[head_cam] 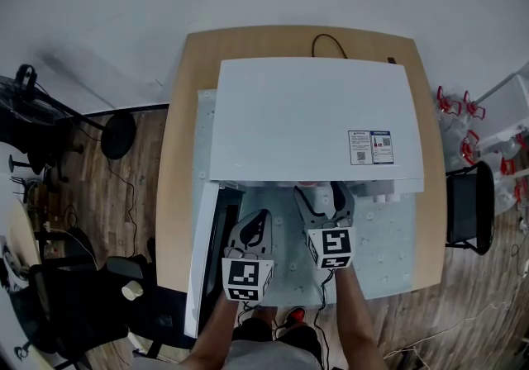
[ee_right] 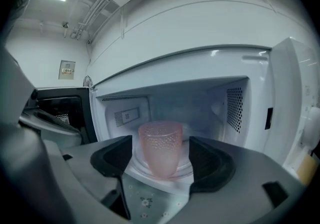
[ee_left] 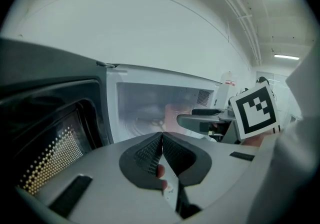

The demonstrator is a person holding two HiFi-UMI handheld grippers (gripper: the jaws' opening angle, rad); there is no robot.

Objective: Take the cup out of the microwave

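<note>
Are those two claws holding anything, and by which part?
Nothing is held. The right gripper is open; the pink cup in the microwave shows between its jaws, untouched. The left gripper is shut, empty.

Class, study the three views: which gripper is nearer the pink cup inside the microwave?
Right. The right gripper is at the opening of the microwave, its open jaws framing the cup without touching. The left gripper, jaws shut, sits farther back near the open door.
</note>
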